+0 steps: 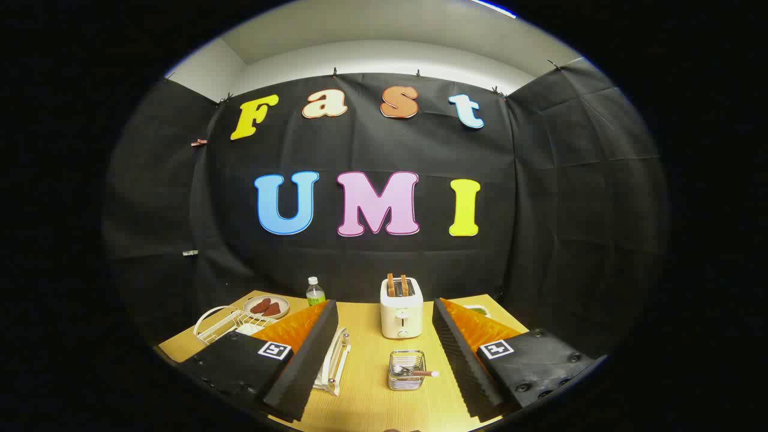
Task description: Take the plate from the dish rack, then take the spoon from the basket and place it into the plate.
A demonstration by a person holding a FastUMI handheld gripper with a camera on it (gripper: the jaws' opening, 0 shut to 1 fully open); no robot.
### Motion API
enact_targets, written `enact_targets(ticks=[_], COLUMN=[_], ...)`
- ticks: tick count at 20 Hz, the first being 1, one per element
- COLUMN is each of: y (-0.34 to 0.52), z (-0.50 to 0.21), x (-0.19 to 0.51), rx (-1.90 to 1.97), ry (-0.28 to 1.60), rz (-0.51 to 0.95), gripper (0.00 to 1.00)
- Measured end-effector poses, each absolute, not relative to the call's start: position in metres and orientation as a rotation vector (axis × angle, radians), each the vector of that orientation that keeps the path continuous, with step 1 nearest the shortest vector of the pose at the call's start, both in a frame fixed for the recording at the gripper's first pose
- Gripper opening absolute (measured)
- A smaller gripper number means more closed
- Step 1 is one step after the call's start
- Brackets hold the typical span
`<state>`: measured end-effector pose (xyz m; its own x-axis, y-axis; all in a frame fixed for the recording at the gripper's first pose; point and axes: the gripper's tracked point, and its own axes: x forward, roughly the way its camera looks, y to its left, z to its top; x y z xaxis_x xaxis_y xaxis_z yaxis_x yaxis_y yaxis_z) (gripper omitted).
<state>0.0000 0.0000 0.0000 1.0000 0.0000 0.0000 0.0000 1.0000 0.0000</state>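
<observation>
My gripper [384, 303] is open above the wooden table [366, 396], with nothing between its orange-and-black fingers [300, 354]. A small metal wire basket [406, 371] stands on the table between the fingers, nearer the right one. In it lies the spoon [418, 373], handle pointing right. The white wire dish rack [217, 324] sits to the left, largely hidden behind the left finger; its near end [333, 363] shows beside that finger. Something white [249, 329] rests in the rack, and I cannot tell whether it is the plate.
A white toaster [401, 313] with two slices of toast stands beyond the basket, between the fingertips. Behind the rack are a small plate with brown food [267, 307] and a green-labelled bottle [314, 292]. A small object [480, 310] peeks out behind the right finger.
</observation>
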Motion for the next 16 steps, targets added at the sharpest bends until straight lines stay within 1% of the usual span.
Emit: enact_targets(ticks=[9, 16], y=[-0.014, -0.009], z=[0.001, 0.002], x=[0.003, 0.014], rx=[0.011, 0.01], ry=[0.001, 0.004], rz=[-0.025, -0.003], gripper=[0.98, 0.98])
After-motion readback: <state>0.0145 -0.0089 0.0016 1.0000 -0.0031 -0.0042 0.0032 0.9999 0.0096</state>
